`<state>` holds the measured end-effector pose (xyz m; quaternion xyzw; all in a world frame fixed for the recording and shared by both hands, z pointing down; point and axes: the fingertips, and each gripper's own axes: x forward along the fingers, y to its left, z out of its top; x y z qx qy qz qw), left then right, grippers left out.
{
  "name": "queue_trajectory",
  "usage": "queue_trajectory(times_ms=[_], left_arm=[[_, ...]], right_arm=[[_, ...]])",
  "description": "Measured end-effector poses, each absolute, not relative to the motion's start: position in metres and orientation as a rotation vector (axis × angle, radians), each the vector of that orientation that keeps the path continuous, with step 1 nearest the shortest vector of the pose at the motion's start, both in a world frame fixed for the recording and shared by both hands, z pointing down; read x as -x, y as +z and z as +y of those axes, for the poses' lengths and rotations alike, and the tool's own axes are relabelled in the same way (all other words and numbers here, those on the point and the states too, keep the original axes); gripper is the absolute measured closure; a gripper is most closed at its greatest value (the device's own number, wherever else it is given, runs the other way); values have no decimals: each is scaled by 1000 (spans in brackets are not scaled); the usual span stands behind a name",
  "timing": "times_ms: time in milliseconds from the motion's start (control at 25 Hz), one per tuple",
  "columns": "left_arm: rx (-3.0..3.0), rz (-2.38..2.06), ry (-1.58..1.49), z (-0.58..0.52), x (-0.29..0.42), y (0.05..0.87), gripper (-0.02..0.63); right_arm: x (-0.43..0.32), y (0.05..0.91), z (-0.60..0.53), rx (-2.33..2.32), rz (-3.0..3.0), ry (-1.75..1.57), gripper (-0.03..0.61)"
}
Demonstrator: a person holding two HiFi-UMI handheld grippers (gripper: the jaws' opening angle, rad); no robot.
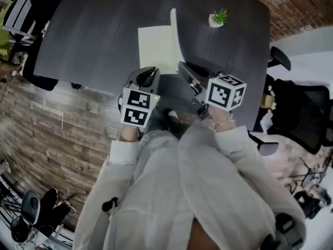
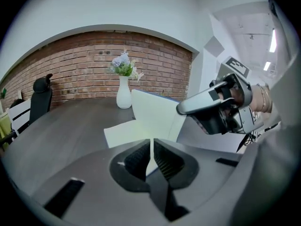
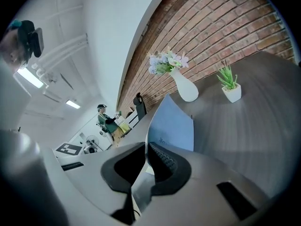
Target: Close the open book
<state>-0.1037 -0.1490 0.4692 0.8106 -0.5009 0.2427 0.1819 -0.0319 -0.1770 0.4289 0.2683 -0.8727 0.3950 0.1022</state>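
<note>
The open book lies on the dark table [image 1: 93, 35]. Its left page [image 1: 153, 48] is flat, and its blue right cover [image 3: 174, 126] stands raised. My right gripper [image 3: 146, 147] is shut on that cover's near edge; from the left gripper view it [image 2: 183, 108] holds the upright white leaf [image 2: 157, 114]. My left gripper [image 2: 151, 142] sits at the book's near edge [image 1: 150, 73], jaws almost together. A white sliver of page shows in the slit. Whether paper is pinched there is unclear.
A white vase of flowers [image 2: 123, 98] stands at the table's far side, with a small potted plant [image 1: 218, 19] to its right. Office chairs [image 1: 302, 108] sit off the right edge. The table's near edge runs just under my hands.
</note>
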Motion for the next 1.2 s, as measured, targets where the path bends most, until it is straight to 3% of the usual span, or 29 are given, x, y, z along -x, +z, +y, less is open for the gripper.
queue_trajectory(times_ms=[1200], left_arm=[[-2097,-1451,549,-126,187,499,595]], right_arm=[[128,491,-151,-510,-2404,1128,545]])
